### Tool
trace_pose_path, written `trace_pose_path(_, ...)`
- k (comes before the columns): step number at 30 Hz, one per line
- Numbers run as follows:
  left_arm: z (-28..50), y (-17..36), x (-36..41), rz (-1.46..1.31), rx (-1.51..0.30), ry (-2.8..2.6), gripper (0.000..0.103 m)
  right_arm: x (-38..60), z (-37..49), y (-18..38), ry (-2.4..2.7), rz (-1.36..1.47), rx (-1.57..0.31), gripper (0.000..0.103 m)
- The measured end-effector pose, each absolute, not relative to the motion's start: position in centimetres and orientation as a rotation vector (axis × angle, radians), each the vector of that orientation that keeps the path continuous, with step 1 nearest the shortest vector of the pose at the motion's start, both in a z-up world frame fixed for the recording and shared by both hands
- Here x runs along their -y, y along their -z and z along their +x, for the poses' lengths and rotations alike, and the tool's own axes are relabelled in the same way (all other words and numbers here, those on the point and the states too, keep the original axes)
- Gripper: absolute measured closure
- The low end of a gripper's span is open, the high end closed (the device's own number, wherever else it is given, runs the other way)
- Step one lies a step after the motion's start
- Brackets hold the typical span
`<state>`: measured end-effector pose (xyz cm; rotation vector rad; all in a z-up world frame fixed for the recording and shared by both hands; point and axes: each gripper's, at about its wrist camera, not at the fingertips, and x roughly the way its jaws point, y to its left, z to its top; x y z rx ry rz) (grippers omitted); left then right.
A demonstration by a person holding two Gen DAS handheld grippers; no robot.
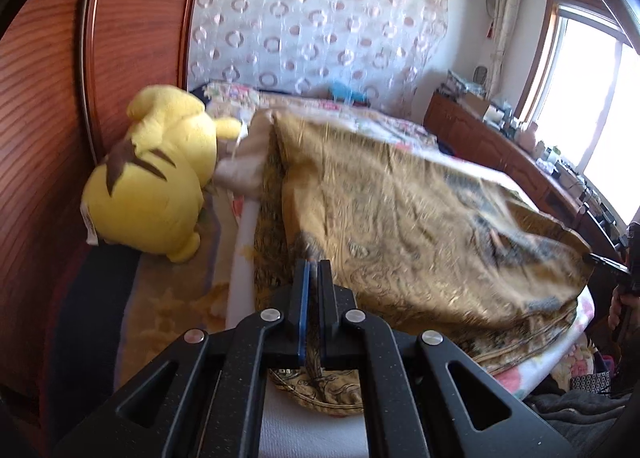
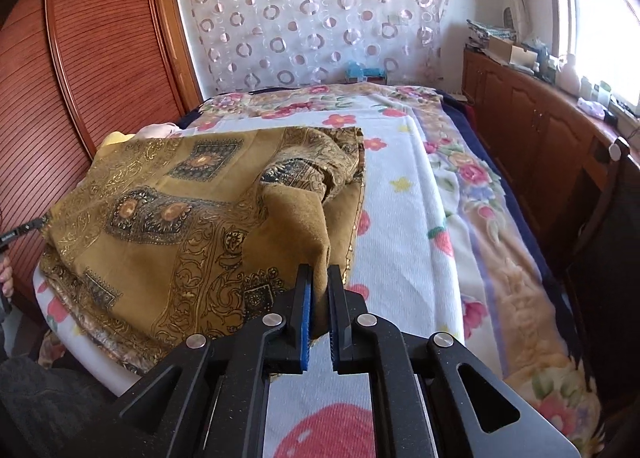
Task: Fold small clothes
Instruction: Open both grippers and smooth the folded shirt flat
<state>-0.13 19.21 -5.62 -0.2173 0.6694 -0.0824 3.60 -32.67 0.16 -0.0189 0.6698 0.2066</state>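
Note:
A gold-brown patterned cloth [image 1: 400,218] lies spread and partly lifted over the bed; it also shows in the right wrist view [image 2: 192,226]. My left gripper [image 1: 314,270] is shut on one corner of the cloth. My right gripper [image 2: 319,278] is shut on another corner, with plain brown fabric pinched between its jaws. Each gripper shows small at the edge of the other's view, the right one [image 1: 608,264] at the cloth's far right corner and the left one [image 2: 24,230] at its left edge. The cloth hangs slack between them above the bed.
A floral white blanket [image 2: 408,218] covers the bed. A yellow plush toy [image 1: 156,178] lies against the red-brown wooden headboard [image 1: 48,118]. A low wooden cabinet [image 2: 532,126] with clutter runs under the window on the right. A sheer circle-patterned curtain [image 2: 312,18] hangs behind.

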Motion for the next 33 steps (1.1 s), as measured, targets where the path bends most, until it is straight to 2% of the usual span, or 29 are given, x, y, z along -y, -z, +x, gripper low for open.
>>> trace_pose_path(2, -0.3, 5.0, -19.2, -0.205, -0.661, 0.071, 0.099, 32.9, 2.4, -0.8, -0.184, -0.027, -0.659, 0.079)
trace_pose_path(5, -0.2, 4.7, -19.1, -0.209, -0.664, 0.075, 0.095, 32.8, 1.4, -1.5, -0.161, -0.042, -0.635, 0.071)
trace_pose_path(10, -0.1, 5.8, -17.6, -0.170, -0.693, 0.102, 0.065, 31.7, 1.0, -1.3, -0.172, -0.056, -0.604, 0.067)
trace_pose_path(12, 0.1, 6.5, -17.1, -0.163, -0.717, 0.103, 0.061, 30.9, 1.1, -1.0, -0.190, -0.068, -0.598, 0.066)
trace_pose_path(14, 0.1, 6.9, -16.5, -0.161, -0.726, 0.112, 0.051, 30.0, 1.1, -0.7, -0.210, -0.082, -0.597, 0.065)
trace_pose_path(25, -0.1, 10.6, -11.1, -0.193, -0.819, 0.220, 0.051, 24.7, 4.7, 3.1, -0.293, -0.137, -0.637, 0.064)
trace_pose_path(33, 1.0, 10.1, -10.2, -0.130, -0.791, 0.161, 0.051, 23.4, 7.9, 5.2, -0.259, -0.173, -0.684, 0.064)
